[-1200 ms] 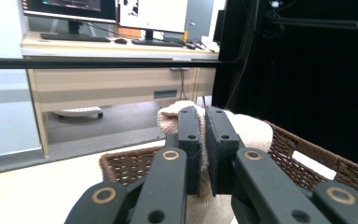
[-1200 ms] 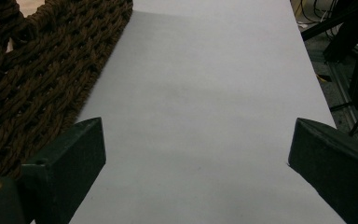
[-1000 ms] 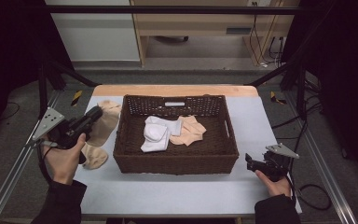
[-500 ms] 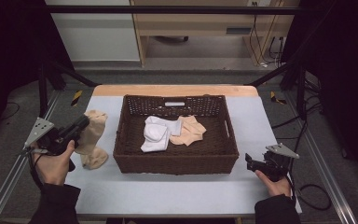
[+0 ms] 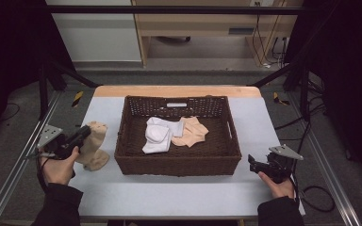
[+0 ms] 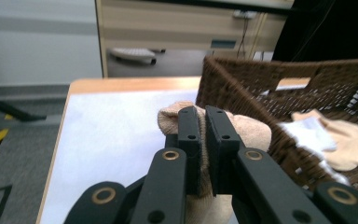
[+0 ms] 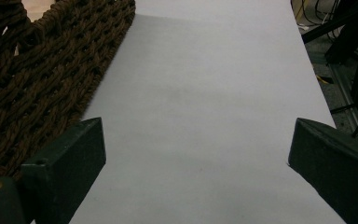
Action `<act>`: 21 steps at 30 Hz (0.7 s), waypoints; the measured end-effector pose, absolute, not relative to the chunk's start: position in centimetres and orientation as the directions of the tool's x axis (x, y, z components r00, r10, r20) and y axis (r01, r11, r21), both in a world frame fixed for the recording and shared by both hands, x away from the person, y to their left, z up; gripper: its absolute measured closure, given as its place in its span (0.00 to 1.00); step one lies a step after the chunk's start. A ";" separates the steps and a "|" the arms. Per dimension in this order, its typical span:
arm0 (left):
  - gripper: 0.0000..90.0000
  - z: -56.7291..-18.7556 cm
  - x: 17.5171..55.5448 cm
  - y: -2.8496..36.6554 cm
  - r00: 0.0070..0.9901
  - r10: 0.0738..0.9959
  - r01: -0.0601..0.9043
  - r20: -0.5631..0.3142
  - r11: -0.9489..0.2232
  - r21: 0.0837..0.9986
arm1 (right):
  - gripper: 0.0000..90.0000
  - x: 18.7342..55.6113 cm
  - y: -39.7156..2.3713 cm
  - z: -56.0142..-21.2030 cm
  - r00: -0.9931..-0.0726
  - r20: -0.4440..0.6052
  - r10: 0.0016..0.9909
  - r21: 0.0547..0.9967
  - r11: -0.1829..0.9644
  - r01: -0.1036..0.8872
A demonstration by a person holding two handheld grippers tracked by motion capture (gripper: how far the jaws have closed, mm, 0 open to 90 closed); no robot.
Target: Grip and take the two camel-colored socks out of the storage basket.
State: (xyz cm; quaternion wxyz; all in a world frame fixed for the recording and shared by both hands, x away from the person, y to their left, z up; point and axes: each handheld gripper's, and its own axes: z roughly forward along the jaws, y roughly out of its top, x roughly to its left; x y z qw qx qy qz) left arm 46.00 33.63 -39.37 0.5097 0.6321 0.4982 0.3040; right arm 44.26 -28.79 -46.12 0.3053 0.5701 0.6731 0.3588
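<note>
Brown woven basket (image 5: pixel 177 157) sits mid-desk (image 5: pixel 169 193), holding a white sock (image 5: pixel 158 135) and a tan sock (image 5: pixel 191 132) lying side by side. Left of the basket, left tool (image 6: pixel 203 122) clenched on another tan sock (image 5: pixel 93 143), knit and bunched; the left gripper view shows fabric pinched between its jaws. Right tool (image 5: pixel 252 162) near the basket's right front corner, jaws released wide over bare desk.
</note>
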 end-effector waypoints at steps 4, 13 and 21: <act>0.94 -40.6 46.4 33.8 0.306 0.944 0.364 -0.123 0.003 0.931 | 0.05 44.3 -28.8 -46.1 -0.163 -0.001 0.987 0.830 0.091 0.550; 0.93 -42.9 47.3 33.3 0.314 0.943 0.459 -0.111 -0.048 0.887 | 0.05 44.3 -28.7 -46.2 -0.163 -0.003 0.987 0.827 0.094 0.554; 0.85 -43.9 47.7 32.9 0.323 0.940 0.498 -0.109 -0.071 0.864 | 0.05 44.4 -28.7 -46.3 -0.171 -0.004 0.985 0.821 0.101 0.562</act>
